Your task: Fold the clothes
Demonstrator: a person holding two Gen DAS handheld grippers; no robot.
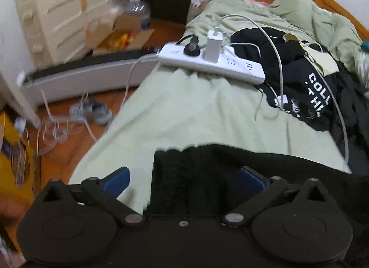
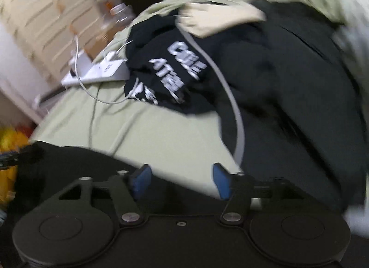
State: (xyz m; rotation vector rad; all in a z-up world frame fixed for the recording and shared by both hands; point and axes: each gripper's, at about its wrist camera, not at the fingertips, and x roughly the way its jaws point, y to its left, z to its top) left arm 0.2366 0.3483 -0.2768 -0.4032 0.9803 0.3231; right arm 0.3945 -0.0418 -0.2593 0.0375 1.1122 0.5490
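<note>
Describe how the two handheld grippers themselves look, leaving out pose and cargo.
The left gripper and right gripper look alike: a matte black body with two round discs side by side, black linkage arms joined by silver rivets, and two blue-padded fingers. No cables, markings or sleeves show.

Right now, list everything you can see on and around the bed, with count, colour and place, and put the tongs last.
Bedcover: one, pale green, over the whole bed.
Power strip: one, white, on the bedcover near the bed's edge, with plugs in it.
Cables: several, white, running from the strip over the clothes.
Printed shirt: one, black with white lettering, crumpled beside the strip.
Dark garment: one, black, nearest the cameras, between the left tongs' fingers.
Drawer unit: one, cream, on the floor beside the bed.
Water bottle: one, clear, by the drawers.
Cardboard box: one, brown, open, on the floor.
Left tongs: blue pads, open.
Right tongs: blue pads, open.
</note>
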